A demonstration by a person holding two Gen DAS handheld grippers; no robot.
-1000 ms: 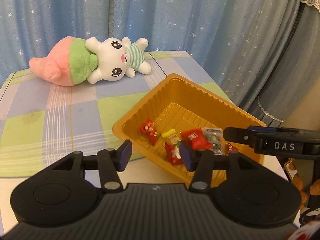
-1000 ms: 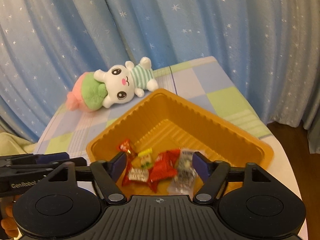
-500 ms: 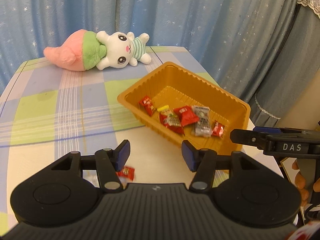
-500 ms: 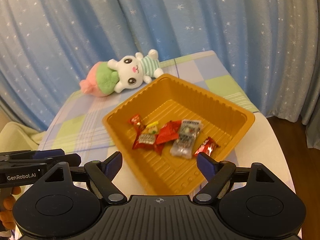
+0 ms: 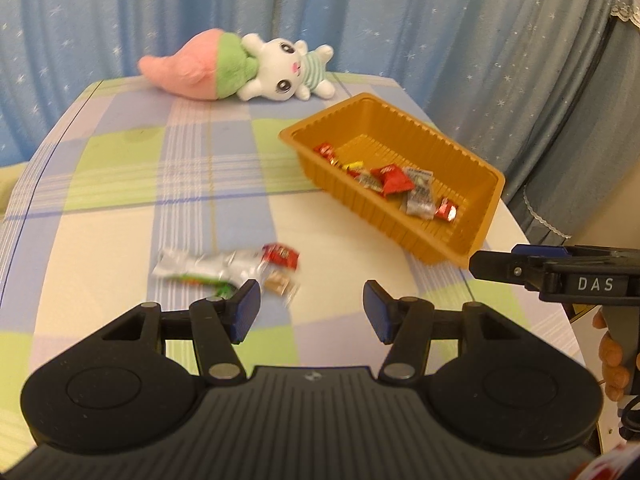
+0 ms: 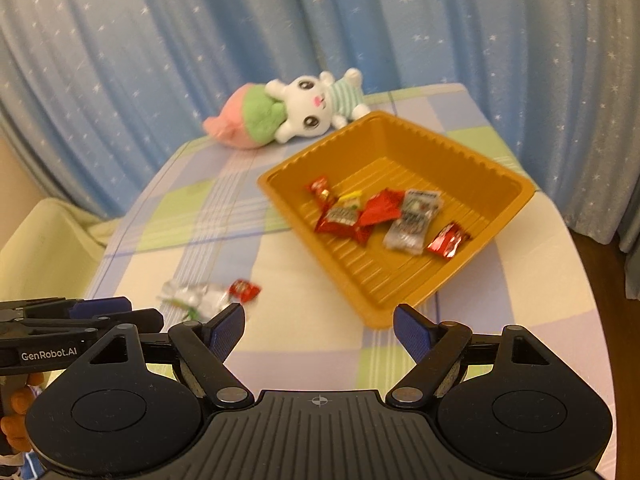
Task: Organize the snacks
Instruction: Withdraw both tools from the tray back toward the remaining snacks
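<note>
I read both claws, left gripper [image 5: 311,312] and right gripper [image 6: 319,329], spread wide and empty above the tabletop's near edge. Crinkly foil snacks [image 5: 224,268] lie loose mid-tabletop; others sit in the ribbed orange plastic tray [image 6: 516,200] toward the right edge.

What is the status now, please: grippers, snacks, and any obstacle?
Left gripper open, empty; right gripper open, empty. Orange tray holds several snacks; loose snacks on tablecloth. Path unobstructed.

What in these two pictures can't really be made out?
- Loose snacks on the table: motion-blurred in both views; left gripper's finger covers their near edge, so no exact count.
- Wrapper print in the orange tray: too small.
- Right gripper: in the left view, cut off by the right edge.
</note>
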